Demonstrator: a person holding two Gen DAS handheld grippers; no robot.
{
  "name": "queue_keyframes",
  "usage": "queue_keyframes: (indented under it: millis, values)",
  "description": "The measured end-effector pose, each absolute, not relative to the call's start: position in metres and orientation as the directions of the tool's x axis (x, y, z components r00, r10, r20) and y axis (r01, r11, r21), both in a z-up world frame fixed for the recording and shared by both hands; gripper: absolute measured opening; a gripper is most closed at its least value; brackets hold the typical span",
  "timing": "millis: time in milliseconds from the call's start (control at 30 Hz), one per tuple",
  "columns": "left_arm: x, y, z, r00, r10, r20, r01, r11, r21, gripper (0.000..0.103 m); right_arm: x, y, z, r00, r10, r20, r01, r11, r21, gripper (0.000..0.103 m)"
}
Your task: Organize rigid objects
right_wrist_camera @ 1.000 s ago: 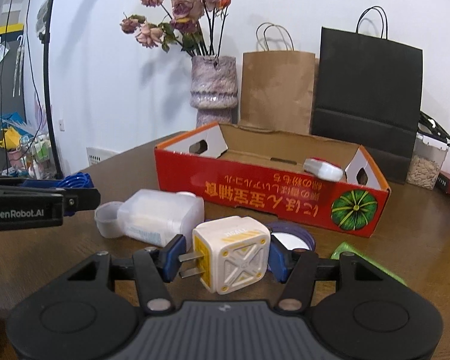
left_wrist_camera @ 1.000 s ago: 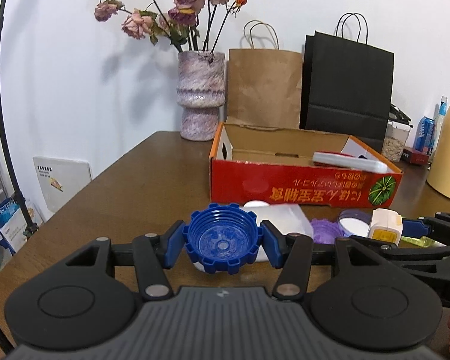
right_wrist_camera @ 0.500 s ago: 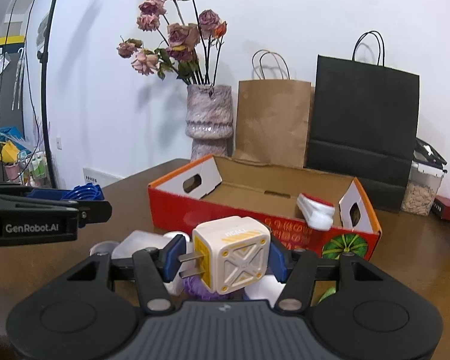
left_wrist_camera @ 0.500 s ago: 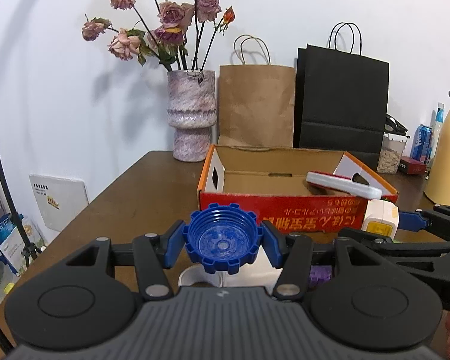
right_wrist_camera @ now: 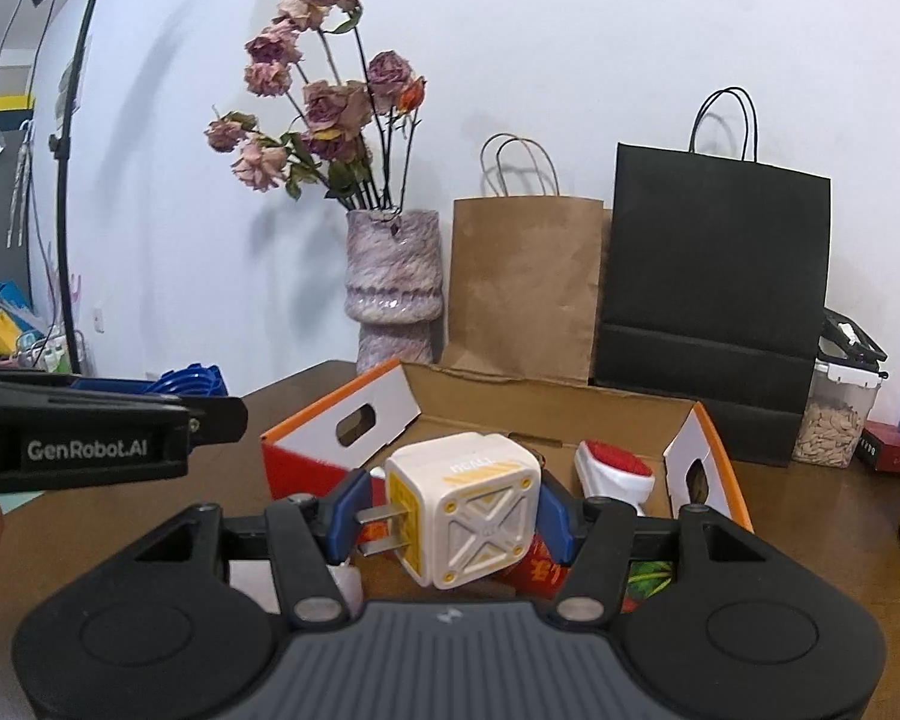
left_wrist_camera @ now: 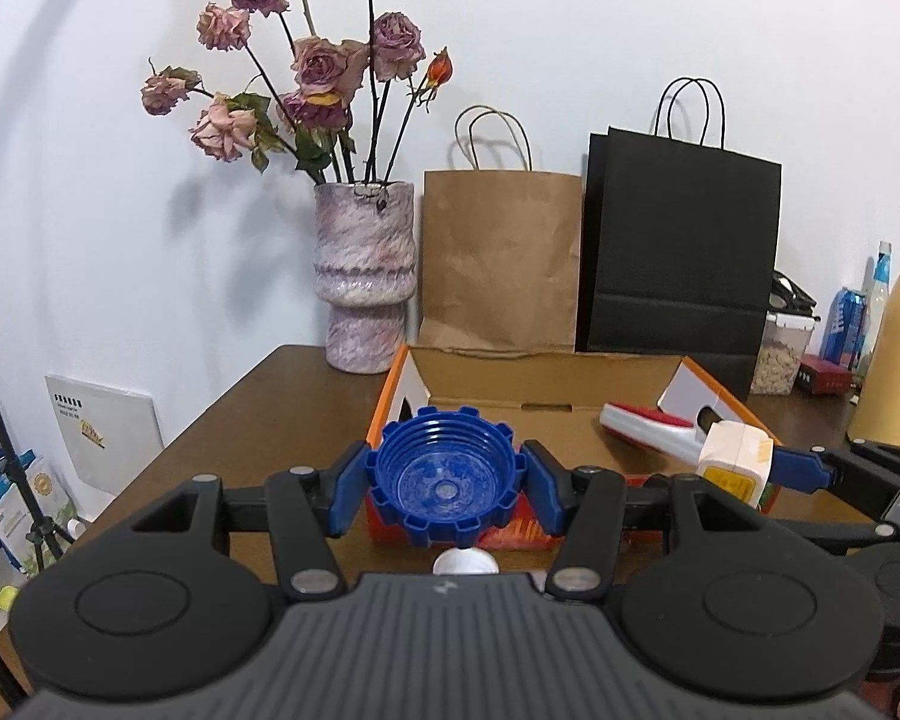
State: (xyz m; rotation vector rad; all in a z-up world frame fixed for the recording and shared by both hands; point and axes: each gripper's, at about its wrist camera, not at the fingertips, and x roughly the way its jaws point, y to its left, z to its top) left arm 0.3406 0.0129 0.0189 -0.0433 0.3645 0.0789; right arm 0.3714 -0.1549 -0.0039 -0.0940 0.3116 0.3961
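From the left wrist, a brown wooden table [left_wrist_camera: 282,402] meets a white wall with a vase of dried roses [left_wrist_camera: 367,276] and paper bags; the left gripper [left_wrist_camera: 445,483] clamps a blue ribbed cap [left_wrist_camera: 445,480], hollow side facing the camera, covering part of the red cardboard box [left_wrist_camera: 570,372] just beyond. From the right wrist, the right gripper [right_wrist_camera: 453,510] pinches a white plug adapter [right_wrist_camera: 471,507] before the box, prongs pointing left, hiding the box's near wall.

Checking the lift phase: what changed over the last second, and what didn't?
Both grippers rose and closed in on the cardboard box; loose items on the table dropped below view. The left gripper stays clamped on the blue cap, the right gripper on the white plug adapter. Nothing released. The red-and-white item in the box, vase and bags are unmoved.
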Motion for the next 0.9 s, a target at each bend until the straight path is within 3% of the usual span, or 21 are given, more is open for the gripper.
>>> queue_keyframes:
  millis: [900]
  values:
    - [0.429, 0.012, 0.022, 0.927, 0.089, -0.364, -0.12, 0.991, -0.064, 0.055, 0.451, -0.159, 0.002, 0.899, 0.311, -0.31, -0.328, 0.945, -0.002, 0.057]
